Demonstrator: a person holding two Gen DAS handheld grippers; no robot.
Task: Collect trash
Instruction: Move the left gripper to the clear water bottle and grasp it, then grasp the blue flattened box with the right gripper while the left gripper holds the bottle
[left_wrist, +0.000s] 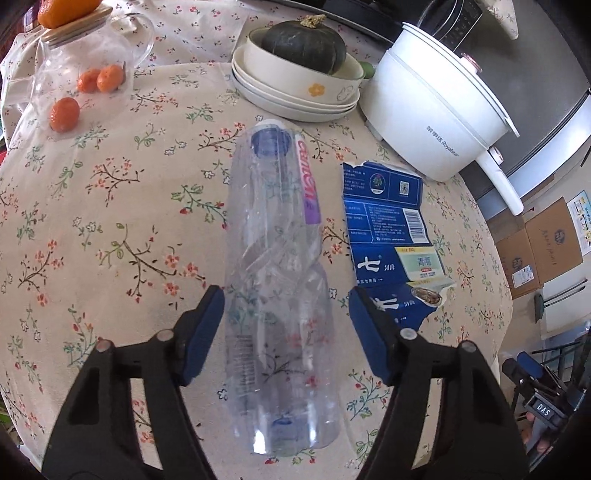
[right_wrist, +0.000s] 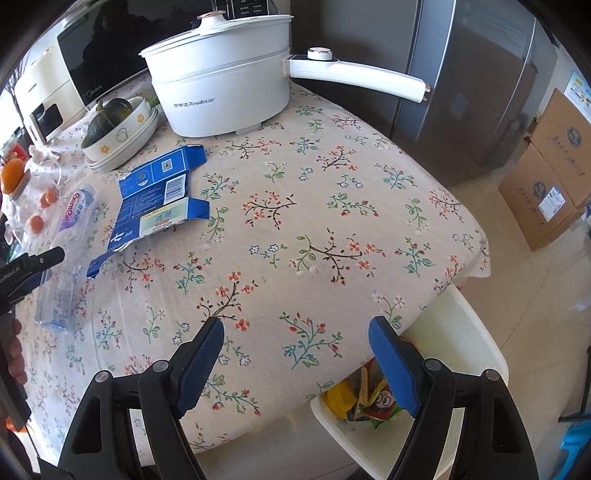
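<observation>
Two grippers: left gripper (left_wrist: 286, 314) jaws half-open astride clear crushed plastic bottle (left_wrist: 280, 280) at frame centre, not gripping; right gripper (right_wrist: 297, 363) wide open, empty, lower frame.

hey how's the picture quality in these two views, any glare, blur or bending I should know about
Left wrist view: sharp, evenly daylit; the fisheye bows the table edge, and the clear plastic bottle between the left claw fingers shows the tablecloth through it. Right wrist view: also sharp; dark vignette in the corners, soft reflections on the microwave door and the fridge, bright floor at right.
</observation>
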